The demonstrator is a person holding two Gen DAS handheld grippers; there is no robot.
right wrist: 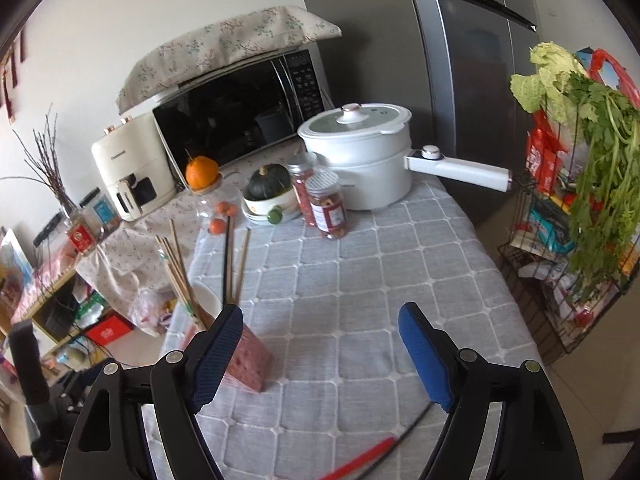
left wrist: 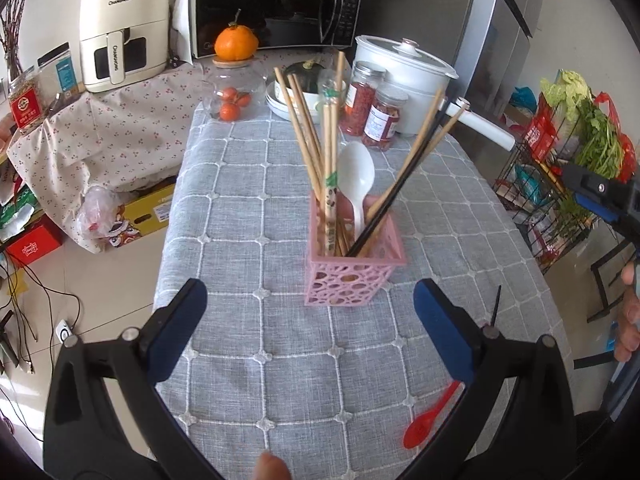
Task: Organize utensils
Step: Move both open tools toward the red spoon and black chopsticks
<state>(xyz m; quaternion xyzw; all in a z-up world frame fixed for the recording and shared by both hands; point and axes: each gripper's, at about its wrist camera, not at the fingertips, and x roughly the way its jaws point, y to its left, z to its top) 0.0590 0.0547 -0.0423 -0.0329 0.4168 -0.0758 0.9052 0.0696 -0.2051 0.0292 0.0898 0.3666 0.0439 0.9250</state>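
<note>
Your left tongs (left wrist: 310,312) and right tongs (right wrist: 320,344) both hang released and empty above the desk (left wrist: 248,184). Pink holder (left wrist: 352,268) stands mid-desk with chopsticks (left wrist: 316,132) and white spoon (left wrist: 356,180). Red spoon (left wrist: 430,420) and black chopstick (left wrist: 495,304) lie loose nearby.

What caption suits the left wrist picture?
Open left gripper faces pink holder of chopsticks; red spoon lies on the table.

White wall (right wrist: 160,8), tiled floor (left wrist: 104,292), grey refrigerator (right wrist: 460,60), table under grey checked cloth (right wrist: 380,260)
</note>
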